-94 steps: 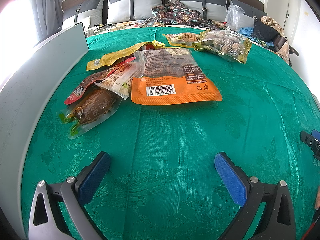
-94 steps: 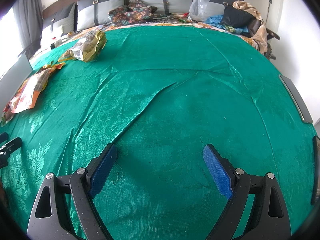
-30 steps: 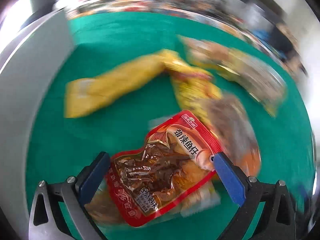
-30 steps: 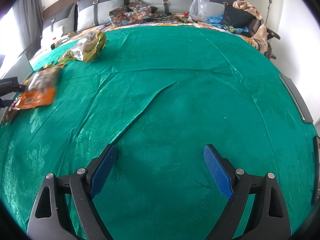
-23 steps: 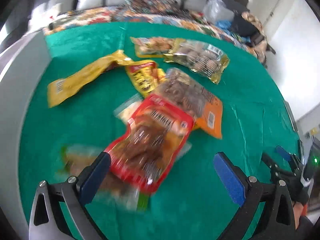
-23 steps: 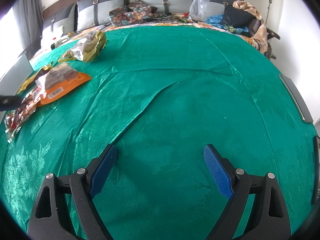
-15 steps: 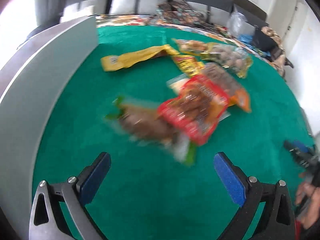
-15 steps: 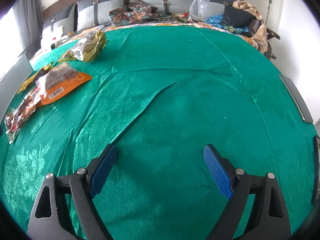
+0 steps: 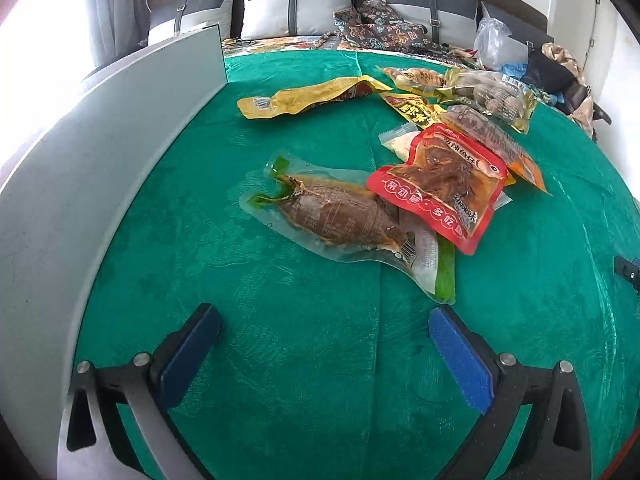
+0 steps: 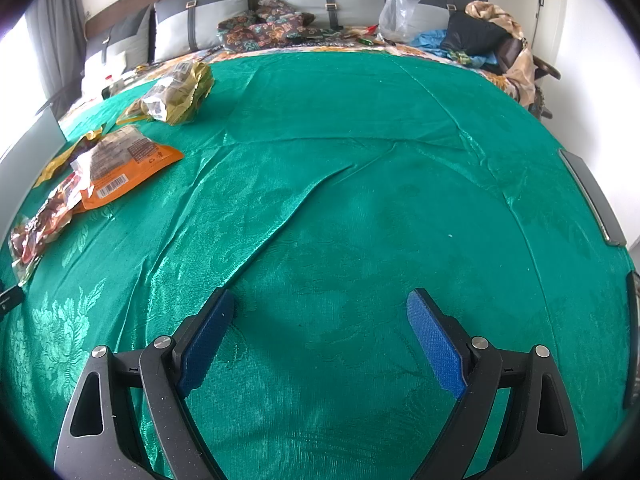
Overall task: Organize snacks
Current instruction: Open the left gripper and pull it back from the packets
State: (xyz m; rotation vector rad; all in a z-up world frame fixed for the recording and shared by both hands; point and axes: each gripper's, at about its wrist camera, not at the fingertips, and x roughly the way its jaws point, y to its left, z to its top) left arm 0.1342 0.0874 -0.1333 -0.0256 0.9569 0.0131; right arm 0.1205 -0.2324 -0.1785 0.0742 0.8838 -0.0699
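Note:
Several snack packets lie on a green cloth [image 9: 320,340]. In the left wrist view a clear packet with brown food [image 9: 340,216] lies nearest, a red packet [image 9: 440,188] overlaps its right end, and an orange packet [image 9: 516,152], a yellow packet [image 9: 304,98] and a gold bag of nuts [image 9: 492,96] lie farther back. My left gripper [image 9: 320,344] is open and empty, just short of the clear packet. My right gripper [image 10: 320,332] is open and empty over bare cloth [image 10: 360,200]. The orange packet [image 10: 124,164] and gold bag [image 10: 176,92] lie far left in its view.
A grey panel [image 9: 100,168] stands along the left side of the cloth. Pillows [image 9: 296,8], patterned fabric and bags lie at the back. A dark bar [image 10: 592,196] lies at the right edge in the right wrist view.
My left gripper swung over the packets and pulled back; the red packet, before under the orange one, now lies on top beside the clear packet. The right gripper has not moved.

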